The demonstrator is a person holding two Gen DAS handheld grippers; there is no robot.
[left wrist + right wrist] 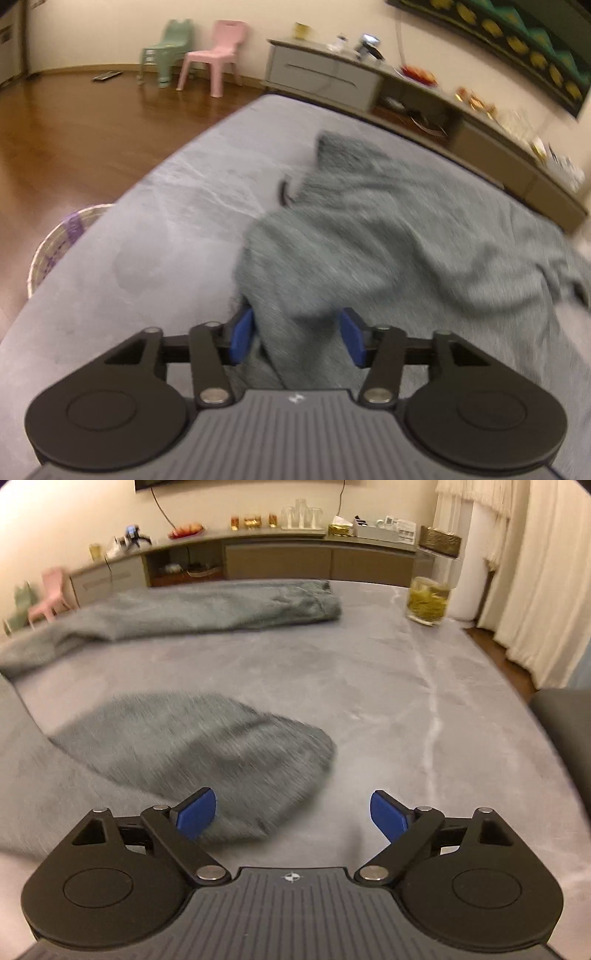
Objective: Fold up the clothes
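The grey-green knitted garment point(388, 229) lies spread and rumpled across the grey marbled worktop point(166, 221), not in any tidy fold: in the right wrist view one long part point(207, 607) stretches along the far edge and a rounded part point(207, 738) lies near the camera. It looks soft, thick and limp, fairly light, likely to sag and drag on the worktop instead of holding a crease, so an edge, hem or cuff gathered between both pads would probably hold better than a pinch in the loose middle. The left gripper point(297, 334) has its blue fingers point(242, 336) parted with a bunch of the cloth running between them, though neither pad visibly presses it, so the fabric looks straddled and not clamped. The right gripper point(291, 814) has its fingers spread wide over bare worktop, the left pad point(195, 812) just at the rounded part's edge, holding nothing. A glass of yellowish drink point(428, 603) stands at the far right corner, near enough that a swung sleeve could catch it. A woven basket point(61, 243) sits on the floor beside the worktop.
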